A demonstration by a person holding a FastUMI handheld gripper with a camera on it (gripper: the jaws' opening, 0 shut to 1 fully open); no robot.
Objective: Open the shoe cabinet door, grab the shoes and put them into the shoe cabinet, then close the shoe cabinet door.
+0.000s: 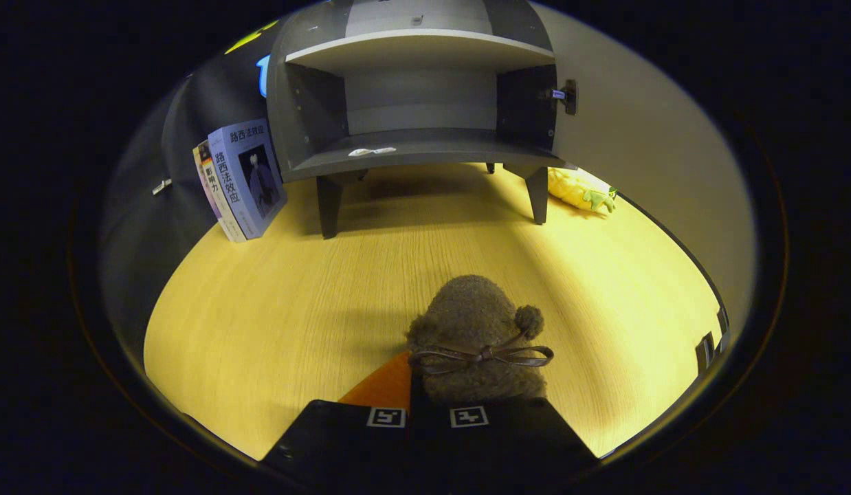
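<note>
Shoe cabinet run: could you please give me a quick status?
Hand-held gripper shut on fuzzy brown shoe. Shoe cabinet open ahead, lower shelf free. Wooden floor between clear.

I work in a staged booth dressed as a home entryway. A small grey shoe cabinet (415, 110) on short legs stands open on a pale wood-grain tabletop (274, 302). Books (241, 180) lean upright beside it, a yellow plush toy (581, 190) lies on its other side, and dark cloth hangs behind.
</note>
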